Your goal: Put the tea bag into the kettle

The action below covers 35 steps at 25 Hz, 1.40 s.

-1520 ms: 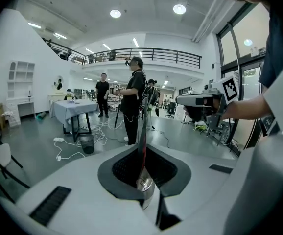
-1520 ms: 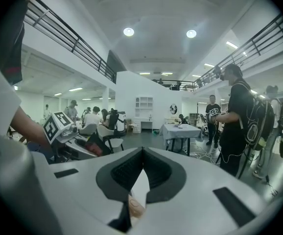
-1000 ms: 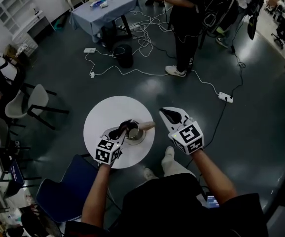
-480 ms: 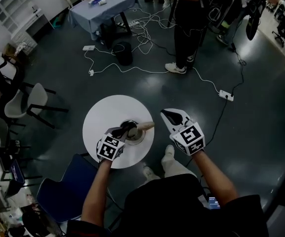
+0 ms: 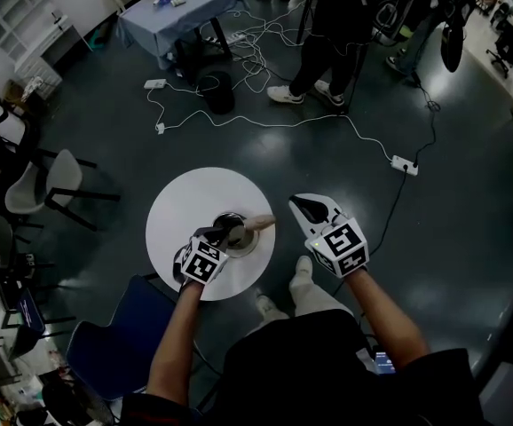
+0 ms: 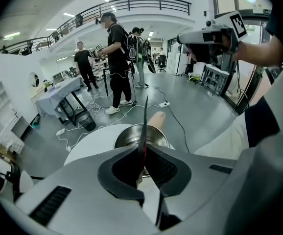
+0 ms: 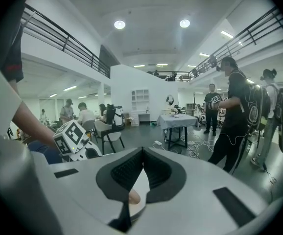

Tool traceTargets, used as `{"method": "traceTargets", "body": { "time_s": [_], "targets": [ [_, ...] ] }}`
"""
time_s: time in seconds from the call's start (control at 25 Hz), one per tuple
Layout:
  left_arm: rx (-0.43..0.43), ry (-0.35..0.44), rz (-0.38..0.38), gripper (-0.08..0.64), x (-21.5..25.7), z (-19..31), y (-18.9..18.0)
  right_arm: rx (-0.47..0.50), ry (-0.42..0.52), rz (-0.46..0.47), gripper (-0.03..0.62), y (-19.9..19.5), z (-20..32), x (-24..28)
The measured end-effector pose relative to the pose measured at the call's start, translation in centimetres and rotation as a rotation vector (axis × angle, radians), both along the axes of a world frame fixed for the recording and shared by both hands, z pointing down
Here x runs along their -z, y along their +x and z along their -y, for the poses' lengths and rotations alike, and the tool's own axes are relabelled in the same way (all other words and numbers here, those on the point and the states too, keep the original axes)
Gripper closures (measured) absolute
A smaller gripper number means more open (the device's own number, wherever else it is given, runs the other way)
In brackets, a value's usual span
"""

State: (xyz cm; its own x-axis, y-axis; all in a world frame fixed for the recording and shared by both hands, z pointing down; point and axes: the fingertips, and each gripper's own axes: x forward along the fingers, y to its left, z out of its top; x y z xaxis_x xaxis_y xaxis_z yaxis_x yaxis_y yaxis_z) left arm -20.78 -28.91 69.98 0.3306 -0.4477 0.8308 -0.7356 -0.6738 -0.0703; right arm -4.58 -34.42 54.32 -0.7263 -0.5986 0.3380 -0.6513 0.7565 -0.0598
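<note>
The kettle (image 5: 243, 242) is a round steel pot with an open mouth and a wooden handle (image 5: 264, 224); it stands right of centre on the white round table (image 5: 185, 207). My left gripper (image 5: 224, 232) hovers over its left rim. In the left gripper view, that gripper (image 6: 142, 148) is shut on the tea bag (image 6: 144, 124), a thin dark-red packet seen edge-on and sticking up above the kettle (image 6: 153, 136). My right gripper (image 5: 303, 204) hangs off the table's right side, jaws shut with nothing between them (image 7: 143, 151).
A blue chair (image 5: 114, 344) stands under the table's near left edge. Cables and a power strip (image 5: 405, 164) lie on the dark floor beyond. People (image 5: 327, 25) stand at the back near a grey-clothed table (image 5: 172, 11). Chairs (image 5: 52, 185) stand at the left.
My left gripper has drawn in closer over the kettle, still holding the tea bag. The right gripper has barely moved. The person at the back has stepped sideways.
</note>
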Motion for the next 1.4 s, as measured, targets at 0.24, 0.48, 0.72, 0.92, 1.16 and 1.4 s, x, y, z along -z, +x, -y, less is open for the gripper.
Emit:
{"method": "traceTargets", "body": {
  "time_s": [0.24,0.48,0.72,0.92,1.16,1.4],
  "targets": [
    [-0.010,-0.026,0.027,0.525,-0.4,0.0,0.2,-0.011,-0.010,-0.007,0.574,0.7,-0.2,0.1],
    [-0.009,-0.034,0.036,0.525,-0.7,0.2,0.4,-0.014,-0.018,-0.011,0.574,1.0,0.1,-0.1],
    [-0.009,-0.038,0.043,0.525,-1.5,0.3,0.5,-0.009,-0.022,-0.011,0.574,0.7,0.2,-0.6],
    [0.001,-0.033,0.053,0.525,-2.0,0.6,0.3,-0.007,-0.028,-0.015,0.575,0.8,0.2,-0.9],
    [0.012,-0.039,0.030,0.523,-2.0,0.9,0.1,-0.004,-0.028,-0.024,0.575,0.7,0.6,-0.9],
    [0.036,-0.017,0.025,0.486,-2.2,0.8,0.3,0.009,-0.036,-0.017,0.575,0.9,0.2,-1.4]
  ]
}}
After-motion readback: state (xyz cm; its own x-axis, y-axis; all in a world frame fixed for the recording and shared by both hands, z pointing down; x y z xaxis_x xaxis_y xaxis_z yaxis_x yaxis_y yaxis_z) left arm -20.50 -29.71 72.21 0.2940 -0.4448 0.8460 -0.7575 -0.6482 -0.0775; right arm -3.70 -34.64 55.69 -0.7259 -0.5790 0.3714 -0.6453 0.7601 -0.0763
